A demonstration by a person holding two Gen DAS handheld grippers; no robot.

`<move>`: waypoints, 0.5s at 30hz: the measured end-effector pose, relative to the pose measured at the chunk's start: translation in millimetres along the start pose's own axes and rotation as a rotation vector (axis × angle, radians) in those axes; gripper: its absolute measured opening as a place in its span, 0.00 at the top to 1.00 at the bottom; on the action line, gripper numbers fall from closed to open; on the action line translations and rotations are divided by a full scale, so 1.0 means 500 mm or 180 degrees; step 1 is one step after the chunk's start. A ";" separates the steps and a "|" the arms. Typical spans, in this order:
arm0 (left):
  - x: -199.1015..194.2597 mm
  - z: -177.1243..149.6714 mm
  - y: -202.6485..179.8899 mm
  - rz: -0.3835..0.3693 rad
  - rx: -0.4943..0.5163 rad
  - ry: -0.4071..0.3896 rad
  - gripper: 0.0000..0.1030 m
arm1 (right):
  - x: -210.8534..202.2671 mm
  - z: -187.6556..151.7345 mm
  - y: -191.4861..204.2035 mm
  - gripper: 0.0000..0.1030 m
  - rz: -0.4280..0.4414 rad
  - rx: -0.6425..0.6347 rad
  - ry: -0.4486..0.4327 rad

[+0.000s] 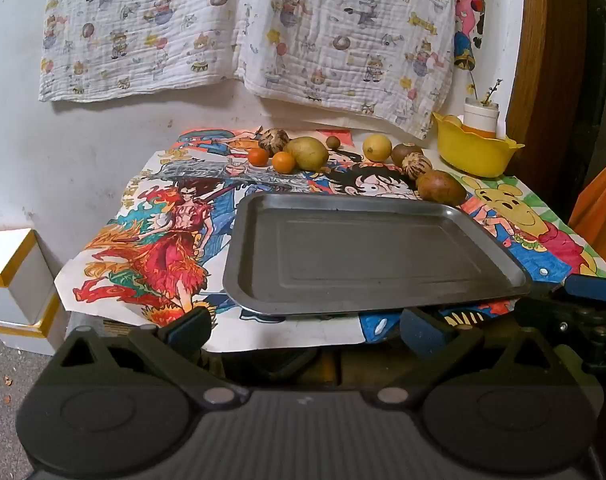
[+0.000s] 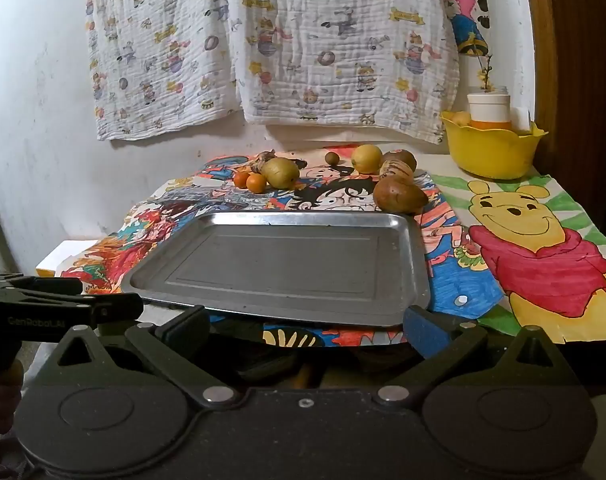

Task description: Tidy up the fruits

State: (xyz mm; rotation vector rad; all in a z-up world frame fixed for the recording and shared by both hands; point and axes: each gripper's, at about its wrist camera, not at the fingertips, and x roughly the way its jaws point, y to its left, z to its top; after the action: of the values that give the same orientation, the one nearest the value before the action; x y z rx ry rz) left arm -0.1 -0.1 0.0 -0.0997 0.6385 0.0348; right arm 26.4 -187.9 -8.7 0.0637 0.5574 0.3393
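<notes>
The right gripper is wide open at the table's near edge – a bare metal tray lies just past it, and fruits sit along the far edge

The yellow bowl hides the jar's base and most of its contents

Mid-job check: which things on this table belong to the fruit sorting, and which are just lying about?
For the job: metal tray, holding nothing; loose fruits behind it: two small oranges, green mango, lemon, brown mango, patterned round fruits; open left gripper and right gripper.

Lying about: yellow bowl with white jar, hanging printed cloth, cartoon drawings.
</notes>
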 end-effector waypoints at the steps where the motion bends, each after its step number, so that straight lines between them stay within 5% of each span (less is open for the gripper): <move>1: 0.000 0.000 0.000 0.0002 0.0002 0.0001 0.00 | 0.000 0.000 0.000 0.00 -0.0002 -0.0003 -0.0004; 15: -0.002 0.000 -0.001 0.0001 0.0001 0.0011 0.00 | 0.000 0.000 0.002 0.00 -0.0008 -0.0014 -0.0010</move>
State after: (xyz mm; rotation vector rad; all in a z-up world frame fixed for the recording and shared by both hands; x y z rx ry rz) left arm -0.8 -0.4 0.3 -0.0995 0.6419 0.0350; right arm 26.0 -186.8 -8.2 0.0594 0.5534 0.3379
